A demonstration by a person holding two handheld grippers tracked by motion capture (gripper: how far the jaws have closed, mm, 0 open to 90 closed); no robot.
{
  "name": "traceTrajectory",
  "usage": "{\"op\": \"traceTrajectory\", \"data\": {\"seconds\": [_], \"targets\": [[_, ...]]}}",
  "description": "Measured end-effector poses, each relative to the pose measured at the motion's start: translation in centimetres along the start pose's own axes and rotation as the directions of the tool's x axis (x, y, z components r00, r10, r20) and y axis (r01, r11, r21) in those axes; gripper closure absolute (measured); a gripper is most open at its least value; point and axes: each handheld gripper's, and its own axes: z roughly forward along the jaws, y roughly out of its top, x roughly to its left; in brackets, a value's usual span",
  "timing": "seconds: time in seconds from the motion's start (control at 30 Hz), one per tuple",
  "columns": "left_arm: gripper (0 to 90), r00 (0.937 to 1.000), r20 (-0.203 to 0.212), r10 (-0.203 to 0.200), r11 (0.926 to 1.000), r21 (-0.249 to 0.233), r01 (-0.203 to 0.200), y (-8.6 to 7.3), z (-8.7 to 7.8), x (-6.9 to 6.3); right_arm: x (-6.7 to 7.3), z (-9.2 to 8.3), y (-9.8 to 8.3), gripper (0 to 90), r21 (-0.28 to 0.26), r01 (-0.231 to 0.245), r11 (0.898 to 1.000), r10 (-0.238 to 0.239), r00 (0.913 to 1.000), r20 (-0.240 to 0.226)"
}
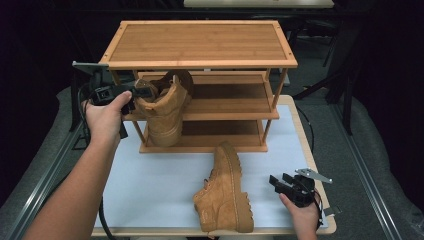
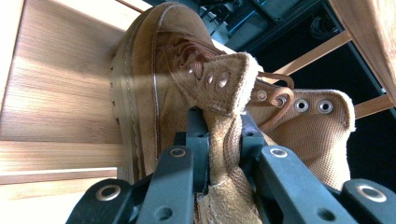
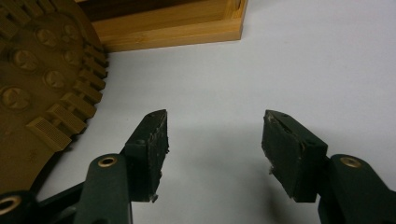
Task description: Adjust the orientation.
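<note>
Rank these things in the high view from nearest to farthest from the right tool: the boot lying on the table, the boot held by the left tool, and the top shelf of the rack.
1. The boot lying on its side, just left of the right tool.
2. The held boot, at the rack's left front, in the left tool.
3. The top shelf, highest and farthest back.
</note>
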Motion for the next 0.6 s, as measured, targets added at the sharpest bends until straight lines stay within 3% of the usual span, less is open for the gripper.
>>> {"op": "traceTrajectory", "data": {"seconds": [0.17, 0.27, 0.37, 0.6], "targets": [[75.8, 0.9995, -0.002, 0.031, 0.9995, 0.007, -0.031, -0.3, 0.3, -0.6, 0.1, 0.1, 0.0, 40.3, -0.013, 0.008, 1.000, -0.008, 1.0000, -0.002], [72.4, 0.9956, -0.030, 0.089, 0.9960, 0.010, -0.088, -0.5, 0.4, -1.0, 0.2, 0.1, 0.0, 40.3, -0.013, 0.008, 1.000, -0.008, 1.0000, -0.001], [69.7, 0.9920, -0.040, 0.120, 0.9924, 0.030, -0.119, -0.5, 0.4, -1.2, 0.2, 0.0, 0.0, 40.2, 0.002, 0.011, 1.000, -0.011, 0.9999, 0.001], [63.8, 0.9927, -0.031, 0.117, 0.9919, 0.054, -0.115, -0.4, 0.3, -1.3, 0.2, 0.1, 0.0, 40.1, 0.000, 0.012, 1.000, -0.012, 0.9999, 0.002]]}}
